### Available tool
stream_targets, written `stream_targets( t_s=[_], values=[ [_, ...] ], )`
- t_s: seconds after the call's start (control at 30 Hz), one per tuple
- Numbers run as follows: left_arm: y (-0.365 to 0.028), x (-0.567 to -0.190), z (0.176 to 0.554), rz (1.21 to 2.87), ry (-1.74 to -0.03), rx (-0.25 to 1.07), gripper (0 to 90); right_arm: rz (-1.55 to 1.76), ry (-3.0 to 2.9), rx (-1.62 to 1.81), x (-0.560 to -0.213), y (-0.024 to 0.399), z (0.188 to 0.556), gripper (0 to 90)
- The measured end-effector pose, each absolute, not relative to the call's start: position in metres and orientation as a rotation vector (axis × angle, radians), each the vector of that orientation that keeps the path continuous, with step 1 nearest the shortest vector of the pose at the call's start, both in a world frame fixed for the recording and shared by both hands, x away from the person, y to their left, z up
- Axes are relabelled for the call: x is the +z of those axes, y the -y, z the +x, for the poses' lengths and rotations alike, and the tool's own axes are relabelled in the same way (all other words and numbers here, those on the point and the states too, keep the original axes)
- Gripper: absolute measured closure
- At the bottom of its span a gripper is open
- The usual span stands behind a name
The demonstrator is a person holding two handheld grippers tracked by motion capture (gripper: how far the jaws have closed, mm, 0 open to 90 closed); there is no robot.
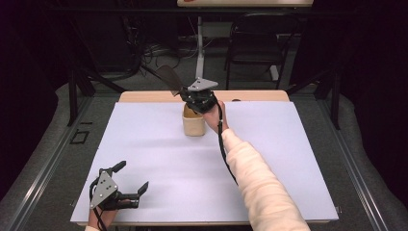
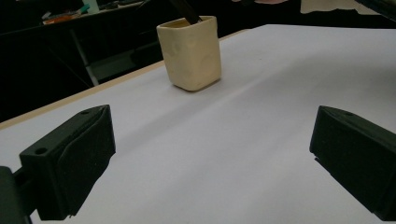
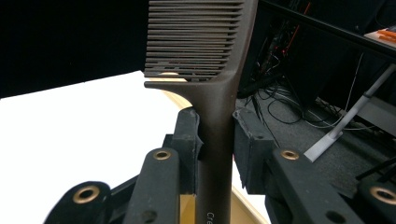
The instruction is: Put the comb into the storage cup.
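Cup (image 1: 193,122): cream, squarish with rounded corners, upright on white table (image 1: 159,159) toward far edge, roughly mid-width. Inside, lower end of comb handle, seen as dark strip poking from cup mouth in left gripper view (image 2: 187,11). Nothing else discernible in cup.

Surroundings: table otherwise bare around cup; wooden strip (image 1: 144,96) showing along far edge. Beyond table, black chair (image 1: 255,43), white table leg (image 1: 199,43), tangle of cables (image 1: 154,50) on grey floor. Nothing between left gripper and cup, just open white surface. Right gripper and hand directly over and behind cup, covering its far rim in high view.

Comb (image 3: 198,42): dark brown, plastic, fine close-set teeth in a row along one side, long narrow handle with faint pale lettering near lower end. Standing tilted, toothed end up and leaning left and away past table's far edge in high view (image 1: 168,77), handle running down into cup.

Right gripper (image 1: 199,98): clenched on comb handle, pads pressing from both sides just below teeth, as seen in right gripper view (image 3: 215,140). Sleeve (image 1: 260,183) cream, reaching in from bottom right.

Left gripper (image 1: 130,180): released, jaws spread wide, nothing between them; resting low at near left corner of table, well apart from cup, aimed toward it.
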State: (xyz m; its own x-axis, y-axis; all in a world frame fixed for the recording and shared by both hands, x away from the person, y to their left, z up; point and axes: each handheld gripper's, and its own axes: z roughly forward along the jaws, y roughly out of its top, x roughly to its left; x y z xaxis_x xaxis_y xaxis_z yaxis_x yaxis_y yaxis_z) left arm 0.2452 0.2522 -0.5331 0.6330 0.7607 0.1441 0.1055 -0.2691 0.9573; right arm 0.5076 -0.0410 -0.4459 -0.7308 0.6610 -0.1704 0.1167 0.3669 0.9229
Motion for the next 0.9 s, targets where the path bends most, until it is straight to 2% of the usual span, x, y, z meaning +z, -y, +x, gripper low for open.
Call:
stream_targets(
  t_s=[0.9],
  values=[
    [-0.252, -0.533, 0.245, 1.753, -0.707, 0.745, 0.4, 0.693, -2.139, 1.339, -0.459, 0.044, 0.509, 72.0]
  ],
)
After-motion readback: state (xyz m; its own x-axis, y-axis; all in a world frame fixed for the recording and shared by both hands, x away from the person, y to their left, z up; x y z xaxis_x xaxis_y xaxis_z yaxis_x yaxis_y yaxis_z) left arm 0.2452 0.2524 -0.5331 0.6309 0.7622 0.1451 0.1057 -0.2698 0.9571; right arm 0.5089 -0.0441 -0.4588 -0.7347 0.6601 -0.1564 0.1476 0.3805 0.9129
